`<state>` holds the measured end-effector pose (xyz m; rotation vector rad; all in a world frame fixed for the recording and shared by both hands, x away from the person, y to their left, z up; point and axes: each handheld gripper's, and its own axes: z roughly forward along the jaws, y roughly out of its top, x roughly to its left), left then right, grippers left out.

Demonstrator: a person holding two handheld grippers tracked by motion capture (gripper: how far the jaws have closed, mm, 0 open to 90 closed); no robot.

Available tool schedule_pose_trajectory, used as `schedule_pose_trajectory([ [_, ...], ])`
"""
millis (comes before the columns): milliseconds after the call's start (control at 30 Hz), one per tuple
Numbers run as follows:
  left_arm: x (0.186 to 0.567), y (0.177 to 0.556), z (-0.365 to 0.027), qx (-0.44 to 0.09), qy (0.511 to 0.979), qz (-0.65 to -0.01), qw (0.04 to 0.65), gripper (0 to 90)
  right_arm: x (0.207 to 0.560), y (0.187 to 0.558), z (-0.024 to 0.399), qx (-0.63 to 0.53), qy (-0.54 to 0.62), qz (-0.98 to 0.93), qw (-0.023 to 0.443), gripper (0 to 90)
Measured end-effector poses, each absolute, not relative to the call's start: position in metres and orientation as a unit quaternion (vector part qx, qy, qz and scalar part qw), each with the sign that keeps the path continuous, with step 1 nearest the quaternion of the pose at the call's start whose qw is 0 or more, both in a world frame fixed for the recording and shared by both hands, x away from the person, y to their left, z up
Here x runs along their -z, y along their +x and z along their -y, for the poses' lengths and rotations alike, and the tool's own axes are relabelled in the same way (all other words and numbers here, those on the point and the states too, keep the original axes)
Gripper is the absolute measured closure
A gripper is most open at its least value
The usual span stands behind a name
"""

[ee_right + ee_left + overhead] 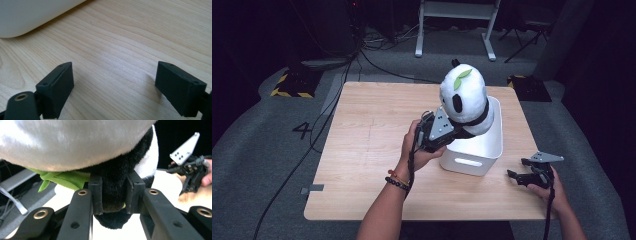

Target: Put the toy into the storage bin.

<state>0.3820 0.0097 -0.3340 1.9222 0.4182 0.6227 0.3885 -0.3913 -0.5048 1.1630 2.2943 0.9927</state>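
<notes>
The left tongs are pinching a black limb of the plush panda, with both pads pressing into the dark fur from either side; in the left gripper view the tongs are squeezing that black part while the panda, white-bodied, is bulging above them and a green felt leaf is hanging just beside the left pad. The panda is being held over the white bin, its lower part sitting inside the bin's rim and its head, with a green leaf on top, rising well above it. The bin is standing on the wooden surface, near the right edge and roughly midway between the far and near edges. The left hand is wrapping around the gripper body just beside the bin's left wall.

The right tongs are standing spread apart with nothing between them, hovering low at the near right corner of the surface, close to the bin's near right corner but apart from it. In the right gripper view the right tongs are gaping over bare wood grain, and the bin's rounded white wall is showing at the upper left. The right hand is gripping its tool from behind, beyond the surface's right edge.
</notes>
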Motion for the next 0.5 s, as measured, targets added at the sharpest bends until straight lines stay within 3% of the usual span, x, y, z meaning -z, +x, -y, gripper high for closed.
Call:
schedule_pose_trajectory([
  [500, 0.354, 0.397, 0.024, -0.21, 0.855, -0.155, 0.448, 70.0, 0.505, 0.387, 0.391, -0.354, 0.414, -0.816, 0.195, 15.8],
])
